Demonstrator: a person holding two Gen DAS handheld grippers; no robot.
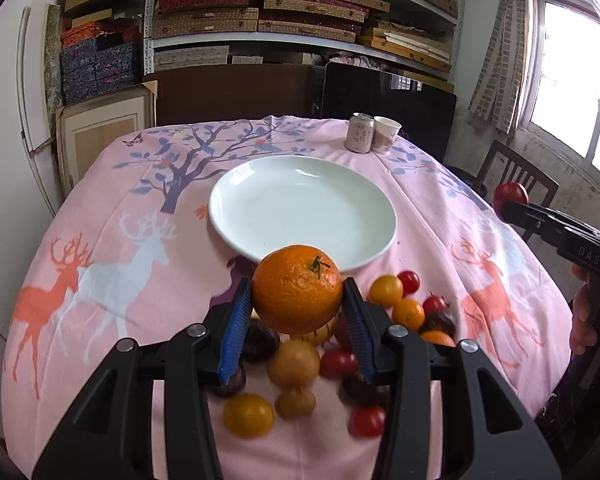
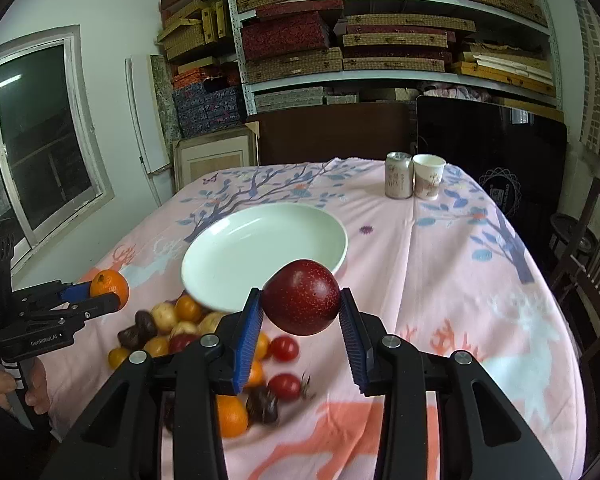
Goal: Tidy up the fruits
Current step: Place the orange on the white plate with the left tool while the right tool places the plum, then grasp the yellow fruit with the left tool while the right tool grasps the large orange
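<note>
Left gripper (image 1: 298, 292): blue ribbed pads clamped on a round orange mandarin with a pitted skin and green stem stub (image 1: 298, 288), held in the air above the fruit pile, just short of the plate's near rim. In the right wrist view the same gripper (image 2: 100, 294) sits at the far left, and only part of the mandarin (image 2: 109, 287) shows past its fingers.

Loose pile of small fruits on the cloth (image 1: 340, 360): red cherry tomatoes, small yellow-orange ones, dark wrinkled brown ones, pale tan round ones. Much of it is motion-blurred and partly hidden behind the gripper fingers, so an exact count is not readable.

Empty round white glazed plate (image 1: 236, 216) lies flat at mid-table on the pink tablecloth printed with deer and a tree (image 1: 100, 208).

Right gripper (image 2: 300, 304): pads closed on a dark red smooth speckled round fruit (image 2: 302, 296), lifted over the cloth beside the plate's near edge. From the left wrist camera that fruit (image 1: 510, 194) is a small red blob, half covered by black fingers.

Far right corner: pale drink can (image 2: 399, 176) touching a paper cup (image 2: 429, 176).
</note>
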